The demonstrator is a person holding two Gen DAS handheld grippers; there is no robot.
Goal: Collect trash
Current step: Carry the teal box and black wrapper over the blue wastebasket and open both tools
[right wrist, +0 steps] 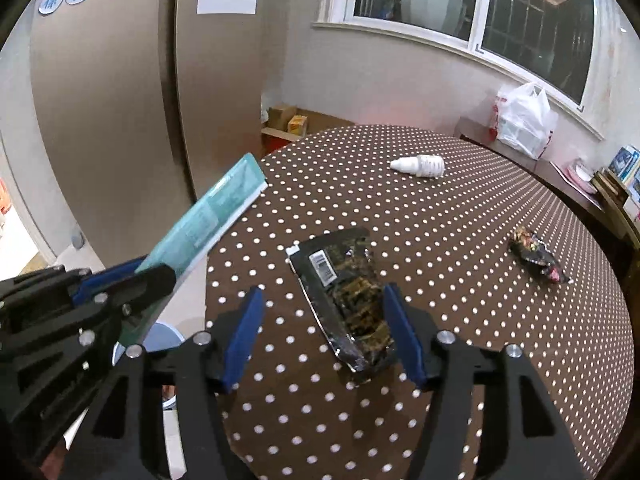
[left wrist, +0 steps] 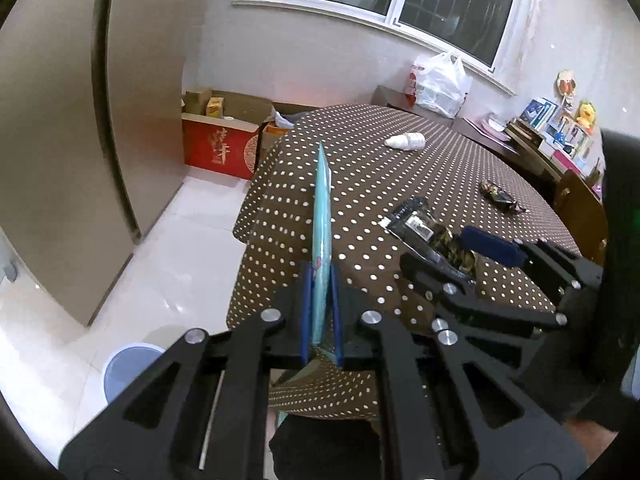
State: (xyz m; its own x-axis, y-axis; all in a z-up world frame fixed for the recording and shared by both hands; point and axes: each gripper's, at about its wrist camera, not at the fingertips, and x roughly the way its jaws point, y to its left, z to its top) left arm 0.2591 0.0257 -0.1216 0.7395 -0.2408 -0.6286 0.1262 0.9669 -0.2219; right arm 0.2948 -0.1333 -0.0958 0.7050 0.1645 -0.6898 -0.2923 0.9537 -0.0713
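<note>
My left gripper [left wrist: 321, 280] is shut on a flat teal wrapper [left wrist: 323, 216], held edge-on above the table's left rim; the same teal wrapper [right wrist: 208, 224] sticks up at the left of the right wrist view. My right gripper [right wrist: 322, 300] stands open over the near end of a black foil snack wrapper [right wrist: 344, 288] lying on the brown polka-dot tablecloth [right wrist: 440, 240]. The wrapper's near end lies between the blue fingers, which do not press on it. In the left wrist view the right gripper [left wrist: 460, 252] shows at the right, by that black wrapper [left wrist: 420, 228].
A small white bottle [right wrist: 420, 165] lies on its side farther back. A crumpled dark candy wrapper [right wrist: 536, 256] sits at the right. A blue bin [left wrist: 128, 364] stands on the white floor below the left gripper. Cardboard boxes [left wrist: 220, 144] and a white plastic bag [left wrist: 440, 84] stand beyond the table.
</note>
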